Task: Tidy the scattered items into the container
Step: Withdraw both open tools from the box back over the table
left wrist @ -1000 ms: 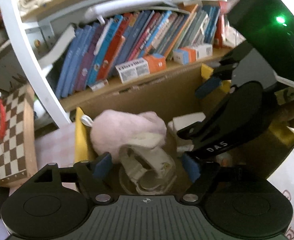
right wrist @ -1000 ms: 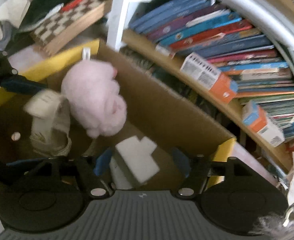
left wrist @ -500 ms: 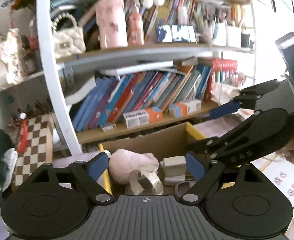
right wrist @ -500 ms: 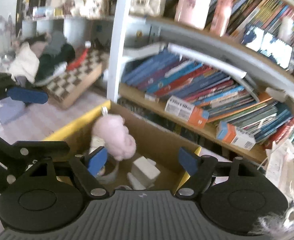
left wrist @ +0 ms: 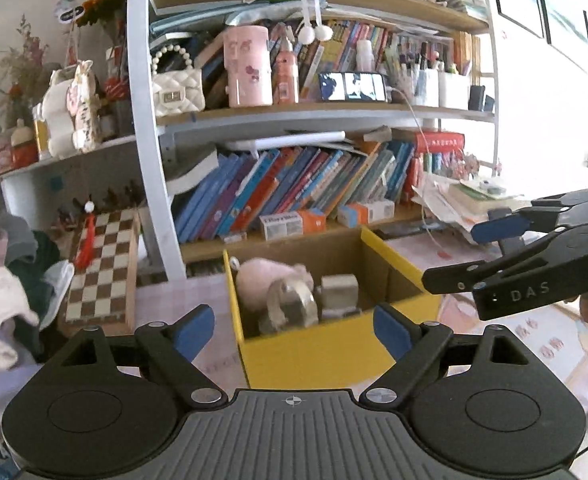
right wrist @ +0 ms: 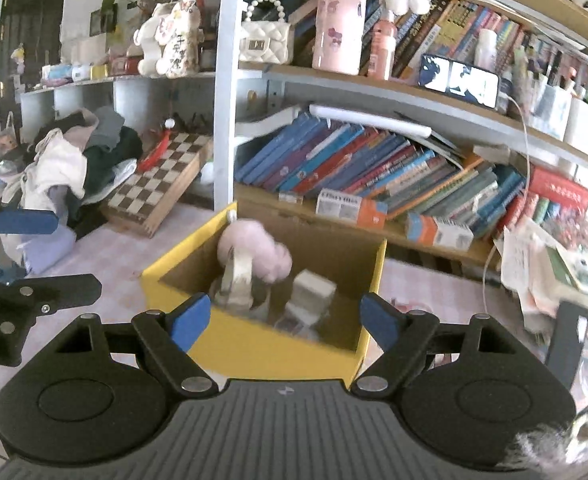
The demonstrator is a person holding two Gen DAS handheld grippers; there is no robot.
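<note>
Both your left gripper (left wrist: pixel 294 330) and right gripper (right wrist: pixel 280 322) hover clear of the box (left wrist: pixel 333 354), jaws apart and empty. The plush (left wrist: pixel 268 278), tape roll (left wrist: pixel 292 306) and block (left wrist: pixel 339 290) sit inside it, so judge the tidying near complete.

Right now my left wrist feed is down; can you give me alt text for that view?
An open yellow cardboard box sits on the floor before a crowded bookshelf, holding a pink plush toy, a roll of tape and a small white box. The left gripper is open and empty in front of it; the right gripper enters at right.
</note>
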